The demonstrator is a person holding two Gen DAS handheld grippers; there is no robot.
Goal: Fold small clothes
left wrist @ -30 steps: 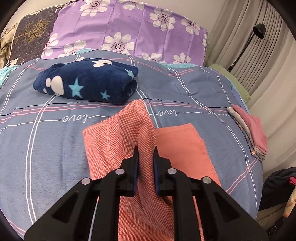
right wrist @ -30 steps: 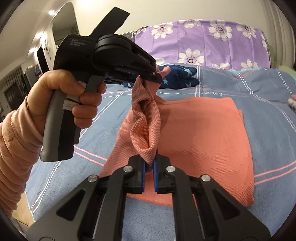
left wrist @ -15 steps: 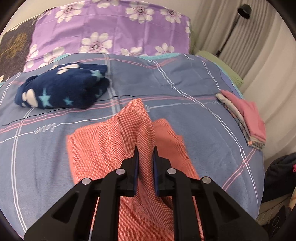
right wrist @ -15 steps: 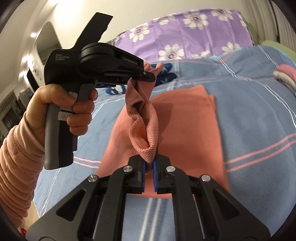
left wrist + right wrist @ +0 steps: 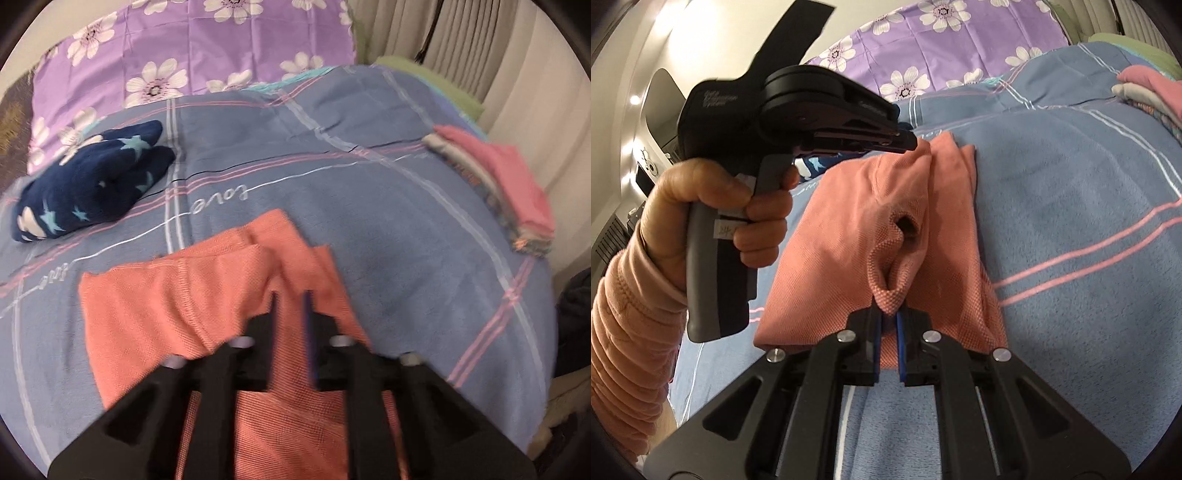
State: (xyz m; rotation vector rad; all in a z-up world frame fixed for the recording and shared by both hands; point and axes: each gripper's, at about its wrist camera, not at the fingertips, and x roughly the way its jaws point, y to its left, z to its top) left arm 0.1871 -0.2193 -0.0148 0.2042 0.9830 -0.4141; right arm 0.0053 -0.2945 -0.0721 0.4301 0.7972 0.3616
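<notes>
An orange-red cloth (image 5: 177, 299) lies partly folded on the blue bedspread (image 5: 388, 221); it also shows in the right wrist view (image 5: 842, 221). My left gripper (image 5: 290, 299) is shut on one edge of the cloth, held low over the bed. In the right wrist view the left gripper (image 5: 908, 144) pinches the cloth's far end. My right gripper (image 5: 889, 314) is shut on the near corner of the same cloth. The held edge is draped over the rest of the cloth toward the right.
A folded navy blanket with stars (image 5: 92, 184) lies at the back left. A stack of folded clothes with a pink one on top (image 5: 506, 184) sits at the bed's right edge. Purple flowered pillows (image 5: 192, 55) are at the head. Curtains hang on the right.
Both grippers have carried the held edge of the cloth down and to the right, laying it over the rest. The cloth now looks narrower and lies flatter on the bed.
</notes>
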